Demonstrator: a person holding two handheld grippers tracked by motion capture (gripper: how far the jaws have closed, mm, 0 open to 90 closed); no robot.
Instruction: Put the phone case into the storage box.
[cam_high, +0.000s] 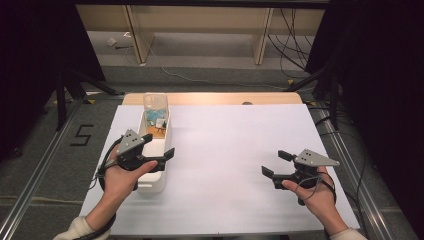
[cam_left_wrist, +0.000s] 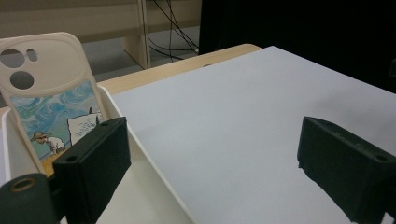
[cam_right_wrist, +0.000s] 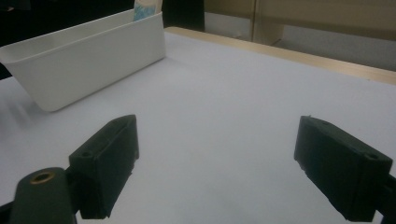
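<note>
Left hand-held gripper (cam_high: 159, 146), jaws spread, over white bin (cam_high: 150, 186), phone case (cam_high: 155, 107) upright just beyond.

You work at a table (cam_high: 220, 200) covered by a white sheet, its wooden edge bare along the far side. Beyond the table, grey floor (cam_high: 210, 55) and a pale wooden shelf frame (cam_high: 200, 20), cables (cam_high: 290, 35) trailing beside it. Left of the table, a black "5" (cam_high: 81, 135) marked on the floor. Black curtains (cam_high: 380, 75) flank both sides.
</note>
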